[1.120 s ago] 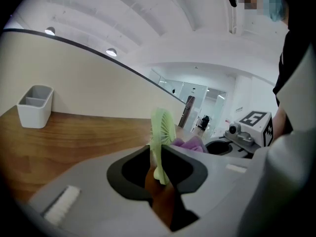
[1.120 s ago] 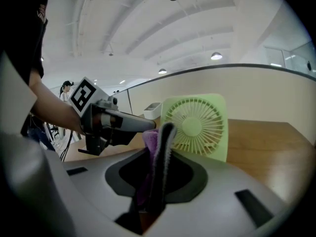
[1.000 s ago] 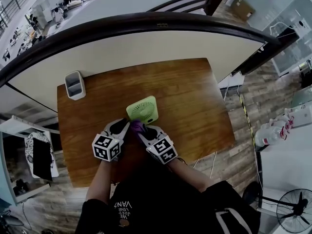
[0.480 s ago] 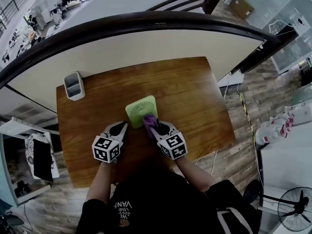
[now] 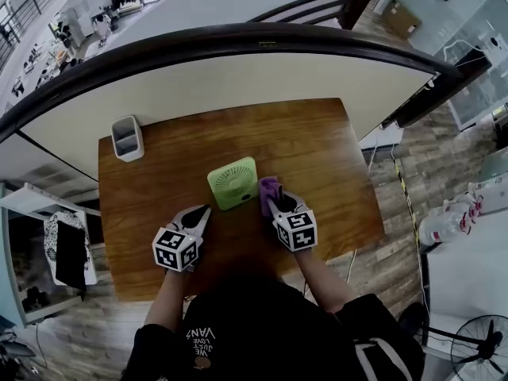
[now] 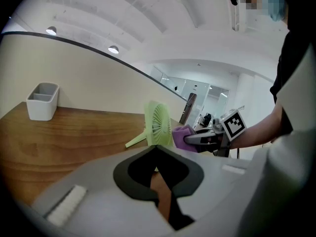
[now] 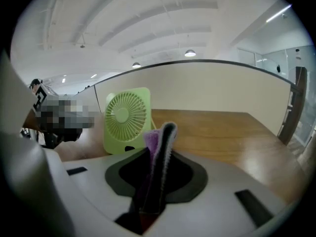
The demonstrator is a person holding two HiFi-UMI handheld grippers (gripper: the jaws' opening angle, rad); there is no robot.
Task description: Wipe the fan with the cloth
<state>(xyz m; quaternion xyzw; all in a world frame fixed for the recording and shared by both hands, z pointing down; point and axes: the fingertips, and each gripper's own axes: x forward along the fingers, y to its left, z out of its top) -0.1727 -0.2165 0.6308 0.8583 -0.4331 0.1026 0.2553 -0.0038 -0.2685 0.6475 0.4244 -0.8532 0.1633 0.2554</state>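
Left gripper point(image 5: 203, 211), lower centre: jaws pressed together, nothing in them. Right gripper point(image 5: 276, 202) pinches the soft purple cloth point(image 5: 268, 187) just right of the fan point(image 5: 233, 182), mid-frame on the surface point(image 5: 317, 149). Probably light, tippy plastic, so steady its frame, not the grille.

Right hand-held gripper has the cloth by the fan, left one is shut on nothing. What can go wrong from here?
1. The fan stands upright on a thin stand, unheld: the left hand-held gripper is empty, so a sideways wipe may tip or slide it.
2. The cloth is bunched small at the right hand-held gripper, so hard jaws might scrape the grille.
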